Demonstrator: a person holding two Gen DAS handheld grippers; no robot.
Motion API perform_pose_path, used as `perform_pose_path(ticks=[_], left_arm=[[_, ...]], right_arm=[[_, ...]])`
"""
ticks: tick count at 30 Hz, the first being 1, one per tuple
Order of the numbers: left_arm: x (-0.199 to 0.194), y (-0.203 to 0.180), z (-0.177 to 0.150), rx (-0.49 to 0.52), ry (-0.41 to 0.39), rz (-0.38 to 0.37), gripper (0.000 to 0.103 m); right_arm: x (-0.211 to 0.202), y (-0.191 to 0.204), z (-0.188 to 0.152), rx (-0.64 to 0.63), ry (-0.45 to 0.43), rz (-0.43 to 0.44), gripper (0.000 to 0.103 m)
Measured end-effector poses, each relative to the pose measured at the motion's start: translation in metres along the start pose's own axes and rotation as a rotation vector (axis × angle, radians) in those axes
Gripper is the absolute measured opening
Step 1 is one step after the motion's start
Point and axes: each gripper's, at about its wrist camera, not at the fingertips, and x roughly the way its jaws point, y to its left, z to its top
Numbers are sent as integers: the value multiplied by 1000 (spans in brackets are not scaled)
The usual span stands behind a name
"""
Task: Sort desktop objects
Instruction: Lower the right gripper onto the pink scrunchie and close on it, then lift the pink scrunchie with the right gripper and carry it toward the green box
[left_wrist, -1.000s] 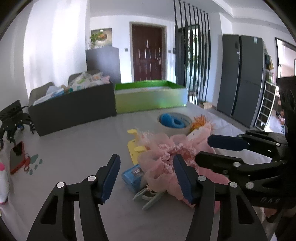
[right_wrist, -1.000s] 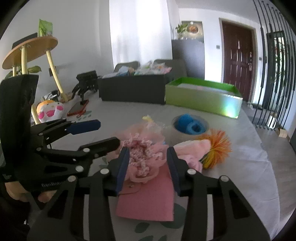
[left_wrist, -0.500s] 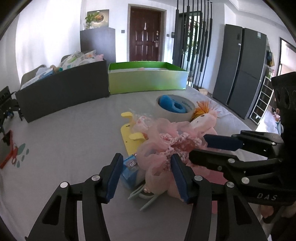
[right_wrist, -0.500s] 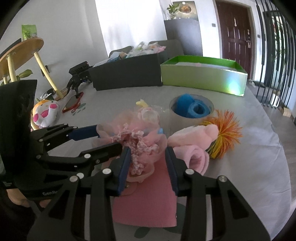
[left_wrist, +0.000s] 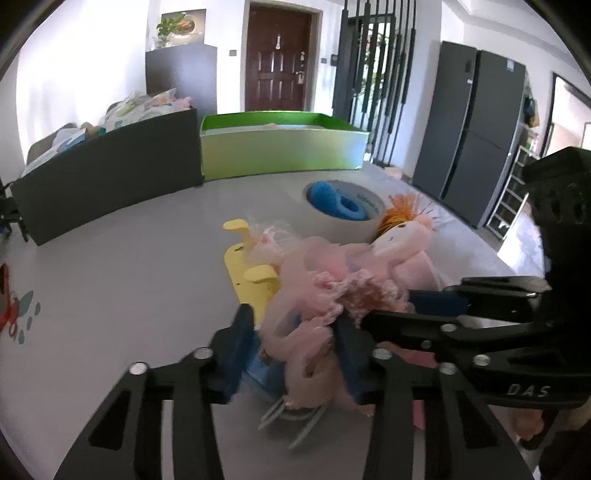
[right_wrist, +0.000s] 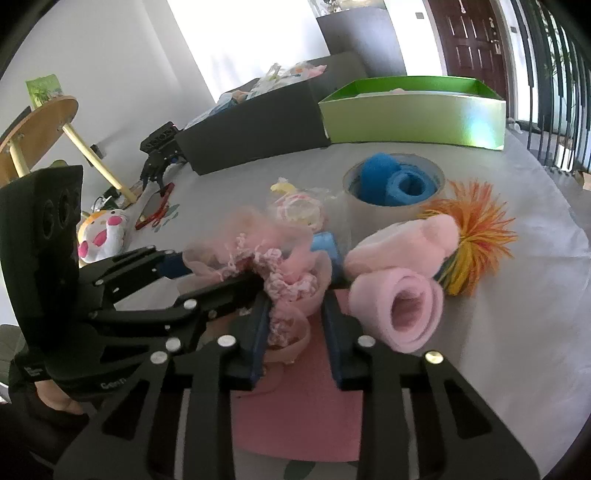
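Note:
A frilly pink lace bundle (left_wrist: 325, 299) (right_wrist: 280, 273) lies in a pile of objects on the grey table. My left gripper (left_wrist: 295, 343) is open with its fingers around the bundle's left part. My right gripper (right_wrist: 295, 314) is open and straddles the same bundle from the other side. Its fingers (left_wrist: 436, 301) show in the left wrist view. The left gripper's fingers (right_wrist: 173, 264) show in the right wrist view. A pink doll with orange hair (right_wrist: 439, 240) (left_wrist: 402, 236) and a rolled pink cloth (right_wrist: 402, 306) lie beside the bundle.
A tape roll holding blue foam (left_wrist: 343, 210) (right_wrist: 395, 184), a yellow hook rack (left_wrist: 251, 273), a blue packet (left_wrist: 266, 369) and a pale clip (left_wrist: 295, 417) surround the pile. A pink sheet (right_wrist: 303, 398) lies underneath. A green box (left_wrist: 284, 147) and a black bin (left_wrist: 110, 173) stand behind.
Both grippers have moved forward and lower into the pile. Their fingers now enclose the pink lace bundle from either side, and the left jaws have narrowed.

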Motion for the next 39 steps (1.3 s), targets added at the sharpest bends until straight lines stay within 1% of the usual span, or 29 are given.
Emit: perform_pose_path(ticks=[5, 8, 16, 22, 28, 39], left_arm=[[-5, 0, 1, -10, 6, -7, 35], [-12, 0, 2, -20, 4, -16, 34], [-42, -5, 6, -24, -54, -10, 34], [-62, -10, 16, -19, -99, -29, 34], [-74, -17, 34, 9, -131, -28, 34], [-88, -24, 81, 48, -193, -27, 34]], right_arm=[[-7, 4, 0, 7, -16, 8, 27], [-15, 11, 1, -3, -31, 10, 26], [-42, 26, 8, -31, -85, 14, 27], [-62, 32, 16, -43, -124, 16, 27], [-81, 35, 30, -53, -166, 11, 27], [-108, 35, 71, -69, -235, -4, 27]])
